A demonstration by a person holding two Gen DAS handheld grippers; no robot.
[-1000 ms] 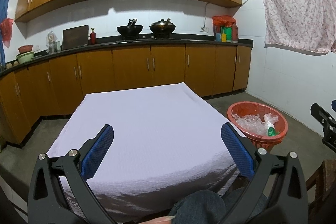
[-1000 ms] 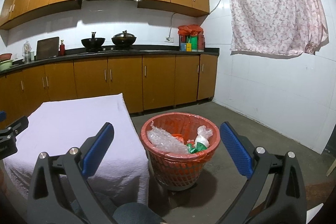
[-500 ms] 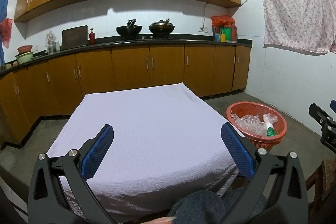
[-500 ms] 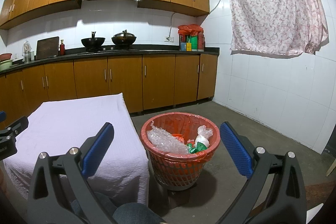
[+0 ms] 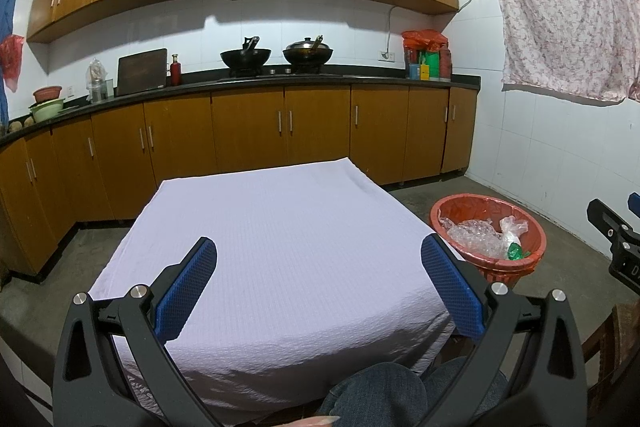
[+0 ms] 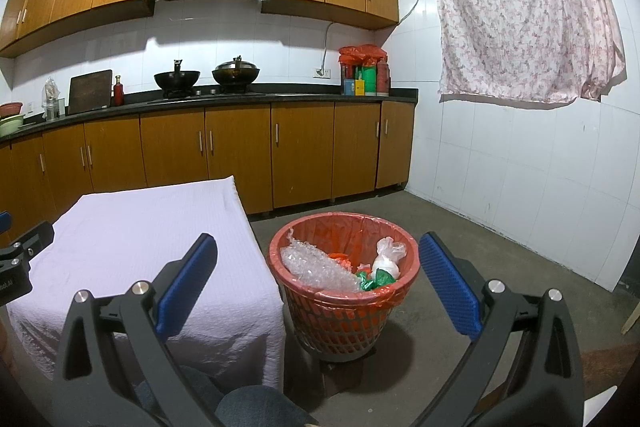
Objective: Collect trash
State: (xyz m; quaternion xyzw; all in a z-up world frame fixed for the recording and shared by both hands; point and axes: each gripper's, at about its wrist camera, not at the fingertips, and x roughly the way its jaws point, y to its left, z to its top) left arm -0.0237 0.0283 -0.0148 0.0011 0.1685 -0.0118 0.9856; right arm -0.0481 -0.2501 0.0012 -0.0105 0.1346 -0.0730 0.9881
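Note:
An orange-red mesh trash basket (image 6: 340,323) with a red liner stands on the floor right of the table, also seen in the left wrist view (image 5: 532,247). Inside lie crumpled bubble wrap (image 6: 316,267), a knotted white plastic bag (image 6: 386,259) and a green wrapper (image 6: 370,281). My left gripper (image 5: 318,287) hangs open over the near part of the white tablecloth (image 5: 280,227), nothing between its blue pads. My right gripper (image 6: 316,283) is open in front of the basket, empty. No loose trash shows on the cloth.
Wooden cabinets (image 5: 248,131) and a dark counter with two woks (image 5: 276,57) run along the far wall. A flowered cloth (image 6: 524,15) hangs on the right wall. A person's jeans-clad knee (image 5: 376,399) sits at the table's near edge. Concrete floor (image 6: 480,247) surrounds the basket.
Both views have shifted only slightly; the basket sits a touch higher in the left wrist view. Both grippers stay open and empty.

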